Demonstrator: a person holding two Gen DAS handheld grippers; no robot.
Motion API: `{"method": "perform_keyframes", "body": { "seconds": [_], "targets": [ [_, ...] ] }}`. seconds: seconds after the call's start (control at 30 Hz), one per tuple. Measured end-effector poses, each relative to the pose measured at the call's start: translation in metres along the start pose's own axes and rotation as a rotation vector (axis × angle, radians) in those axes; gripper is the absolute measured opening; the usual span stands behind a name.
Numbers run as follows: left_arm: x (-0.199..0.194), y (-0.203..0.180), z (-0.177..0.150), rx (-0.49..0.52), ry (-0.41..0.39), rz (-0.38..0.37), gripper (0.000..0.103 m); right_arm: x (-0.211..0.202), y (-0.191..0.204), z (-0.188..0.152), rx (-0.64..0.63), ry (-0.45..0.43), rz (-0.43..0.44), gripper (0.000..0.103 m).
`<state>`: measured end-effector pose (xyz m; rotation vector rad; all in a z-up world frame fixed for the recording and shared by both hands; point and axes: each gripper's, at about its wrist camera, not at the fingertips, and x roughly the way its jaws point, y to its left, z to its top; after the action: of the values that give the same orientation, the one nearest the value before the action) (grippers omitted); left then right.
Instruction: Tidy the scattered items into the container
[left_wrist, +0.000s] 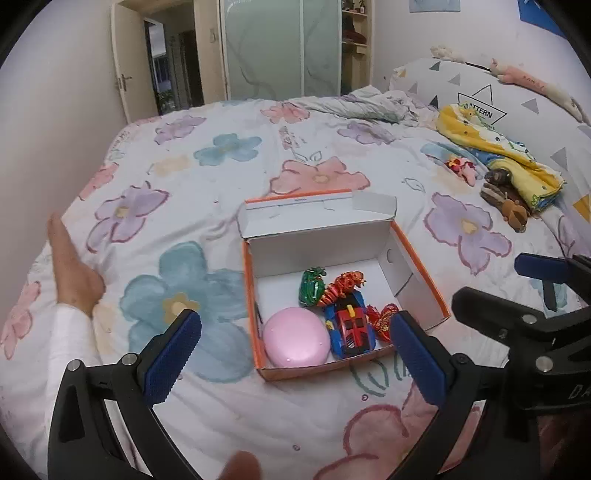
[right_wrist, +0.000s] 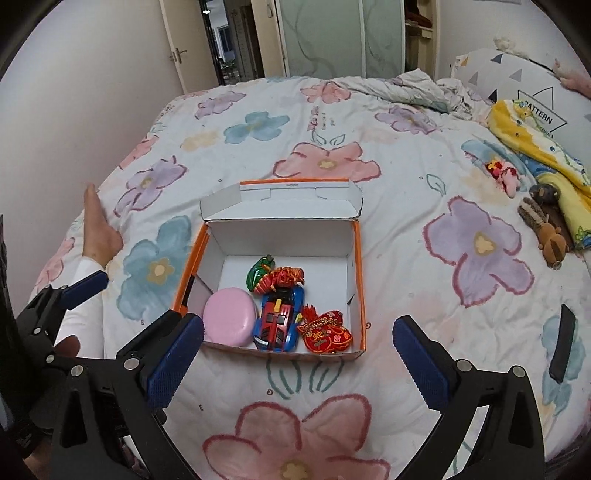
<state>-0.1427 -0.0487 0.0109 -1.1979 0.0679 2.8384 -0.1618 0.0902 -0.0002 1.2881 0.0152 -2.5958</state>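
Plainly wide jaws — both grippers (left_wrist: 295, 354) (right_wrist: 298, 354) empty.

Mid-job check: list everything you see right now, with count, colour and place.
box: 1, white inside with orange edges, lid open, middle of the bed
pink round case: 1, pink, box's near left corner
toy car: 1, blue and red, in box beside the case
embroidered pouch: 1, red, box's near right corner
green toy: 1, green, in box behind the car
red-orange toy: 1, in box, against the green toy
bedspread: 1, white with large flowers, covers the bed
yellow blanket: 1, yellow and blue, far right
brown plush toys: apparently 2, beside the blanket
black flat object: 1, on bed, right
foot: 1, left edge of the bed
left gripper: open, empty
right gripper: open, empty
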Motion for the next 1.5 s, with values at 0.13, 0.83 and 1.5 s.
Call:
{"method": "perform_keyframes", "body": {
  "seconds": [0.13,0.83,1.5],
  "targets": [
    [-0.009,0.003,-0.001,-0.020,0.006,0.038,0.103,-0.010,0.000,-0.003,0.004,-0.011,-0.003,0.103],
    [-0.023,0.000,-0.005,-0.037,0.050,-0.003,0.103,-0.034,0.009,-0.006,-0.032,-0.032,-0.013,0.103],
    [-0.025,-0.002,-0.006,-0.041,0.039,0.014,0.103,-0.034,0.010,-0.008,-0.034,-0.032,-0.013,0.103]
  ]
}}
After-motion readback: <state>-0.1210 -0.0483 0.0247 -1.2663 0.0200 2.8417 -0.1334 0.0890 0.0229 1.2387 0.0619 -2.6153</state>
